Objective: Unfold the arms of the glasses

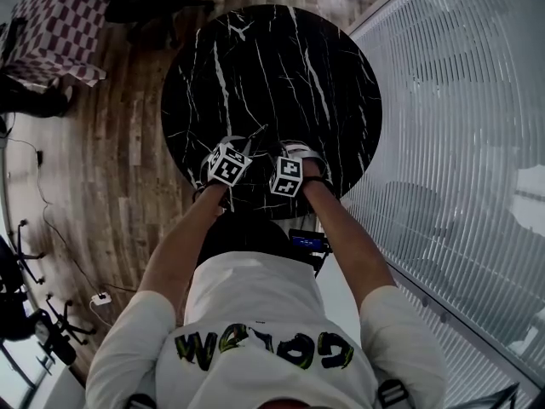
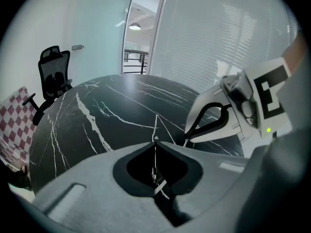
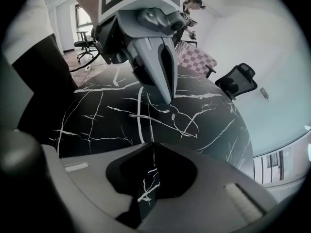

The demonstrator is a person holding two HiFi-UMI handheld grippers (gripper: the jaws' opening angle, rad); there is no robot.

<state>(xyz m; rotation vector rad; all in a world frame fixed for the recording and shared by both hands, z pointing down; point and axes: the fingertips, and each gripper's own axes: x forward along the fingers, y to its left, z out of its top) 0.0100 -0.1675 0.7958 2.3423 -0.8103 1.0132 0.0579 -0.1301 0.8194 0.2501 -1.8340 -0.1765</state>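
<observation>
left gripper (image 2: 155, 141) and right gripper (image 3: 151, 142) each pinch the thin wire glasses (image 2: 155, 127) just above the desk (image 1: 272, 66); we should hold the left steady and swing the right outward gently.

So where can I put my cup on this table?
Anywhere on the far half of the black table, up to its far rim, is bare. The near edge is crowded: the left gripper and right gripper sit close together there.
</observation>
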